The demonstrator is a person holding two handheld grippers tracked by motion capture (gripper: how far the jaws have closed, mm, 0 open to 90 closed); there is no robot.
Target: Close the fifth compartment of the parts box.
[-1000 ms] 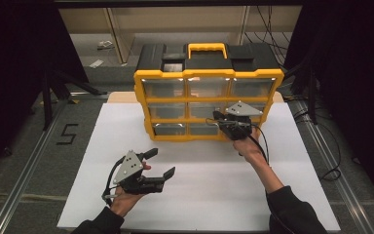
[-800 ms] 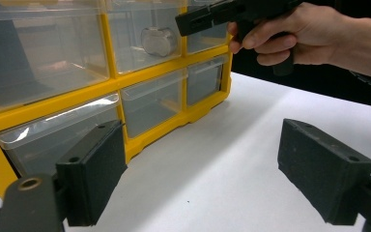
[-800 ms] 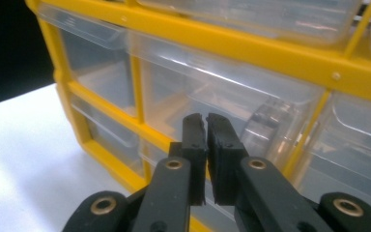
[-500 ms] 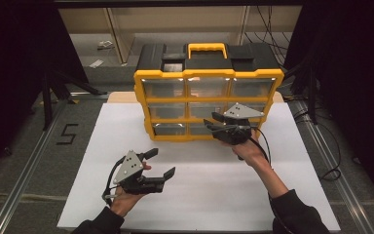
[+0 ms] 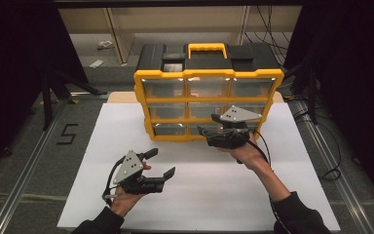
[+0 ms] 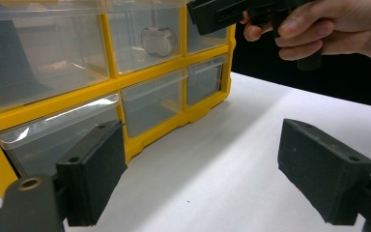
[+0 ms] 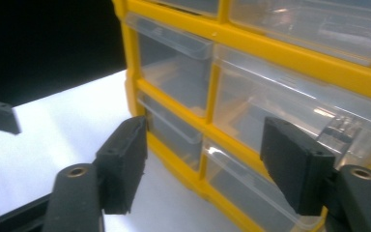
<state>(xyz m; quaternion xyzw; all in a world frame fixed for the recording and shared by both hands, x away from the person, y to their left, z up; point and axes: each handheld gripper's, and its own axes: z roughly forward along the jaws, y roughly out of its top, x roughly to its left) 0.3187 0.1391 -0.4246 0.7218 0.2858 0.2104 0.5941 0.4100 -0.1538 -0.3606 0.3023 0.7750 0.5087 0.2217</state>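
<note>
The right gripper [image 5: 207,123] has swung leftward along the front of the yellow drawer cabinet [image 5: 208,77]. Its spread jaws now face the middle column's lower drawers instead of the right column.

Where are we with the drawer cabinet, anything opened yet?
Nothing looks done: every clear drawer of the yellow organizer appears shut. In hand: the right gripper is open and raised at the lower middle drawers, not gripping any. The left gripper waits open over the white sheet, holding nothing. Left: closing on a drawer lip and pulling; which drawer, I cannot tell. One drawer holds a small object.
</note>
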